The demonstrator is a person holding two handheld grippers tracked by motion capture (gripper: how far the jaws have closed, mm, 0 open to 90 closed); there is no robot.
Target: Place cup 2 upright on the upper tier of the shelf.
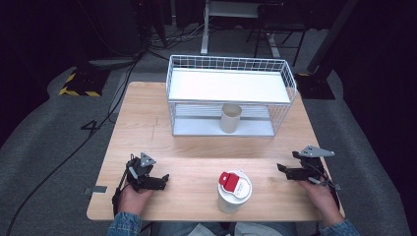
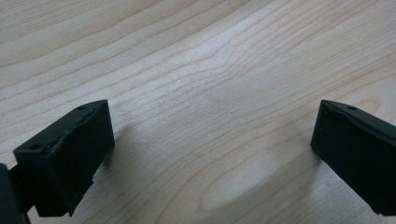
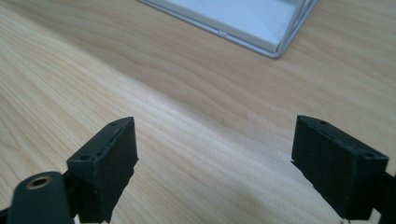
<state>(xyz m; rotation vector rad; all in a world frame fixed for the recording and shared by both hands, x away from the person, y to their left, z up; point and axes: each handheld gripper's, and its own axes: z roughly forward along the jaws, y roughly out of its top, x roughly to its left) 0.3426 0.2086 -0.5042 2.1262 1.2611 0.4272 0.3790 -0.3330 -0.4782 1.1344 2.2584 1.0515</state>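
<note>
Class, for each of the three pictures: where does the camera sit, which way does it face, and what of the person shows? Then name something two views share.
High view: above the person's side, facing forward and down on the table; both forearms, left claw, right claw.
Left gripper view: on the left claw, facing bare wood; open jaws.
Right gripper view: on the right claw, facing the wire rack; open jaws.
Shared: rack, high and right gripper views.

Lidded cup — between grippers
</note>
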